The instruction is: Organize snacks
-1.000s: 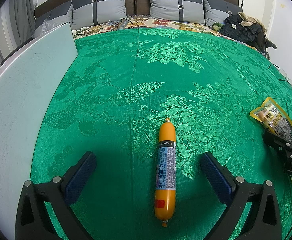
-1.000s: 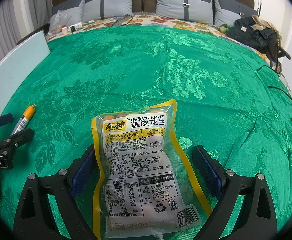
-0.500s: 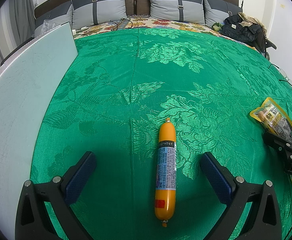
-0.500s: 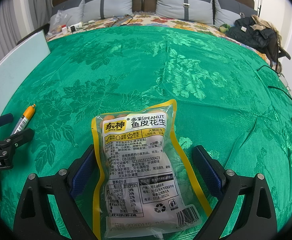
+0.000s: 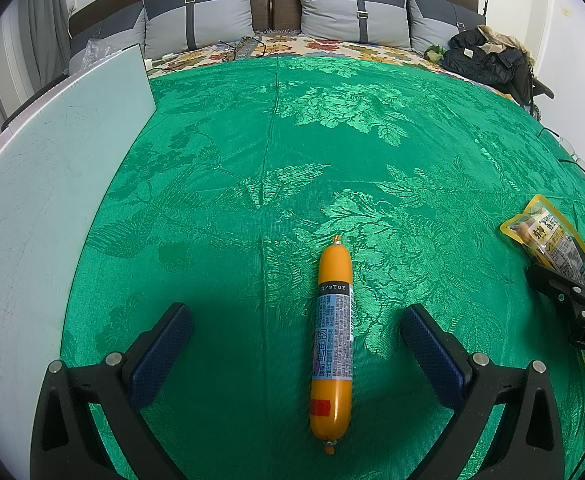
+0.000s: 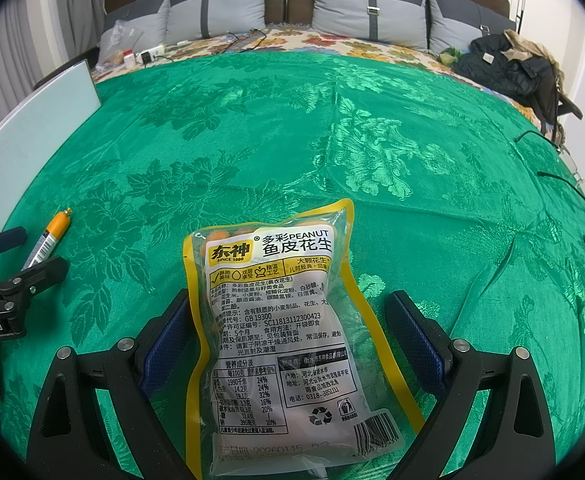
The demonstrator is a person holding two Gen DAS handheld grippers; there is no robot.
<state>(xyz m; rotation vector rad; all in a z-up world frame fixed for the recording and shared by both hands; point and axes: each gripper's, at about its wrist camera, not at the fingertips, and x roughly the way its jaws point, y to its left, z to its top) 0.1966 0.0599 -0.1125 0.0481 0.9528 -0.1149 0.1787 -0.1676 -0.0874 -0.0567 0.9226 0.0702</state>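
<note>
1. The wide bed under a green floral brocade cover (image 5: pixel 332 128) fills both views; beyond the snacks the cover runs bare up to the headboard end, with much open room ahead of both grippers.
2. A row of grey, strapped pillows (image 6: pixel 368 8) lines the far edge against the dark headboard.
3. A pale, flat, rectangular board (image 5: pixel 44 184) lies along the bed's left edge, close beside the left gripper; its near end is cut off by the lens rim.
4. A heap of dark jackets (image 6: pixel 512 64) sits at the far right corner, well apart from the snacks.
5. The clear, yellow-bordered peanut snack bag (image 6: pixel 276 336) lies flat on the cover between the jaws of the right gripper (image 6: pixel 288 320). Those jaws stand wide apart; the left blue pad (image 6: pixel 168 332) is just beside the bag's edge, whether touching I cannot tell, and the right pad stands clear of it. The bag's near end runs out of frame.
6. The left gripper (image 5: pixel 292 332) has its jaws spread wide with nothing held; the orange sausage stick with a blue-and-white label (image 5: pixel 332 340) lies lengthwise between them, nearer the right pad and touching neither.
7. In the right wrist view the sausage is partly hidden behind the left gripper's black fingers (image 6: pixel 40 272).
8. A thin black cable (image 6: pixel 532 136) lies by the right edge.
9. Small items by the far left pillows are too small to identify.
</note>
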